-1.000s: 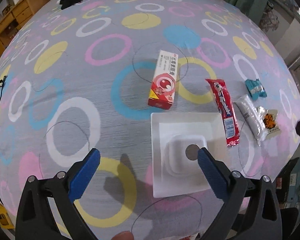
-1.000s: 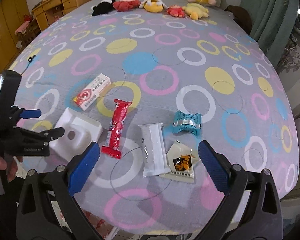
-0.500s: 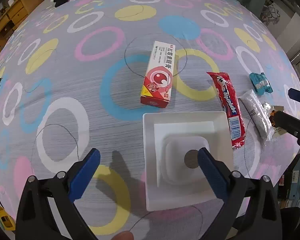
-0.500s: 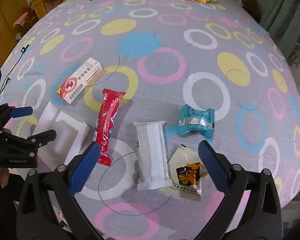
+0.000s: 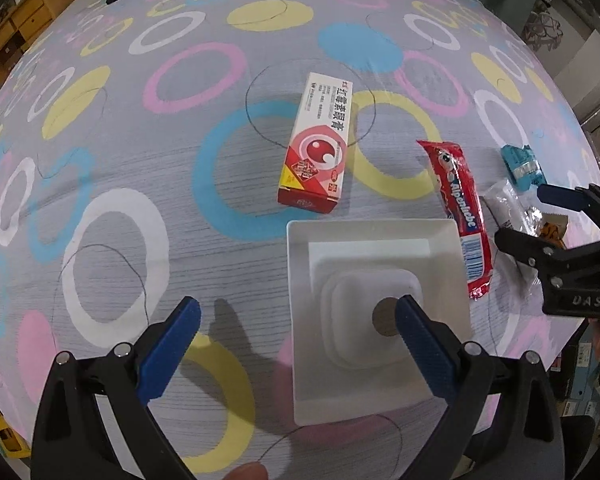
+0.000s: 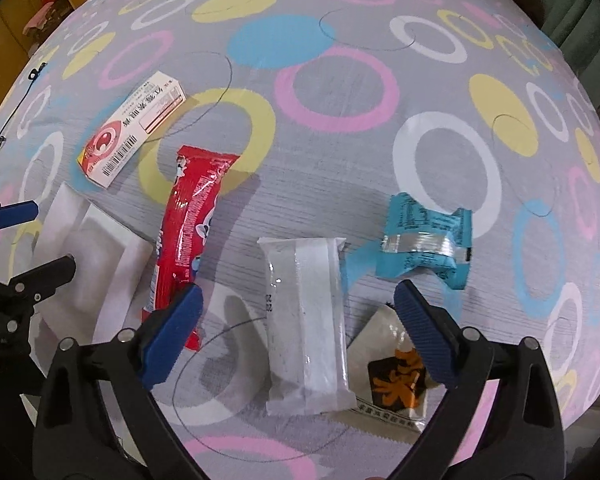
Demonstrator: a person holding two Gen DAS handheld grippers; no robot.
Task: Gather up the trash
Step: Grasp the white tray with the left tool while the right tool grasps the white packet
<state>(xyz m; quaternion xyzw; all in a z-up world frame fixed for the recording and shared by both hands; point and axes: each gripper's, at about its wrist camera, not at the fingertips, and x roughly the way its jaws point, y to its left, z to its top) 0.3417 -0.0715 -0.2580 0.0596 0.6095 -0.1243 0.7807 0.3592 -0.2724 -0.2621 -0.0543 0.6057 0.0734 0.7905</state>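
Targeting the white wrapper, which lies flat on the bed between the red candy packet and the orange-printed sachet, I have the right gripper straddling it, jaws wide but closing, pads not yet touching. I judge a clean pinch across its width best, clear of the sachet. The left gripper hangs open over the white tray.

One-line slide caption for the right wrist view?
Right gripper, jaws closing, above a white wrapper between red and blue wrappers.
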